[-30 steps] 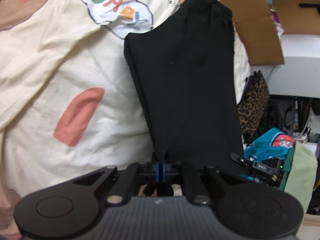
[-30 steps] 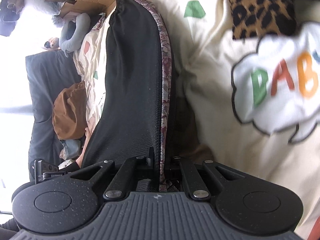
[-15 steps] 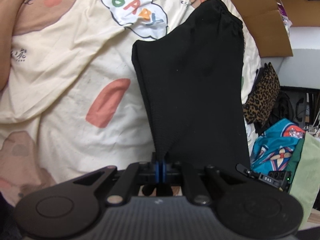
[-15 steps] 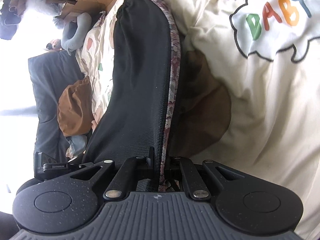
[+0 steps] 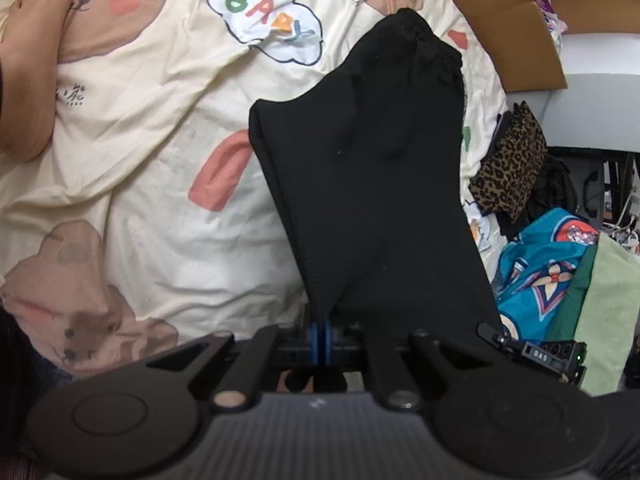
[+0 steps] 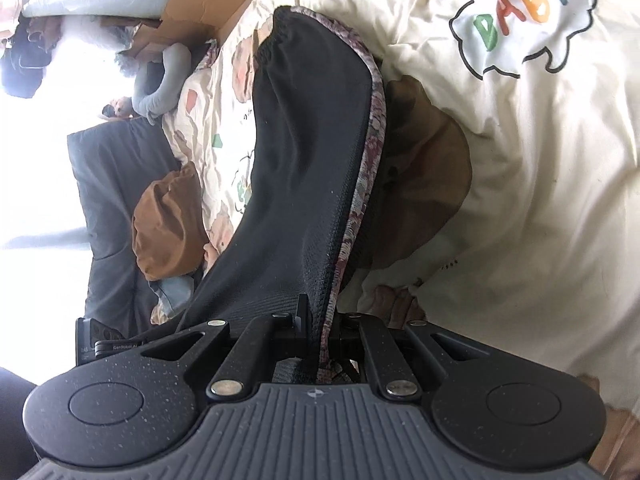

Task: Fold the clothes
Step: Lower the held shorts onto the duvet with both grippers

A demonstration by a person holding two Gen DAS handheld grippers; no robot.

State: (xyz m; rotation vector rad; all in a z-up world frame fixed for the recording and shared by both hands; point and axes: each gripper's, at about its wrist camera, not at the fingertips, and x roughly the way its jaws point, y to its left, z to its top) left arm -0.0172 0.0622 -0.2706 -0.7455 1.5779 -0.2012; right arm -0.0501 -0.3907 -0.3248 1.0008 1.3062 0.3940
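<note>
— Two grippers are sharing one black garment (image 5: 372,184), is that right? Starting from the left of the left wrist view, what am I looking at?

— At the far left a person's bare foot (image 5: 28,68) is resting on the bed's cream bear-print cover (image 5: 132,200). Moving right, the "BABY" cloud print (image 5: 266,20) is lying flat, and then the garment is stretching from its gathered waistband, which is resting on the cover, up to the left gripper (image 5: 320,330).

— And its jaws?

— They are pressed together on a pinch of the black fabric, with the blue pads almost meeting. That is why the cloth is fanning out from one point. Further right, a leopard-print item (image 5: 510,168) and a blue patterned cloth (image 5: 544,276) are lying off the bed's edge.

— What about the right wrist view?

— On the left a brown cushion (image 6: 168,224) is sitting on the bed. In the middle the same garment is running from the right gripper (image 6: 320,332) away to the waistband. Those jaws are clamped on the edge where a floral trim (image 6: 360,184) is showing.

— Why hold it like this?

— I judge that two pinched corners are keeping the near end taut and raised while the far end is anchoring on the bed, so it can be laid over itself as a fold.
</note>
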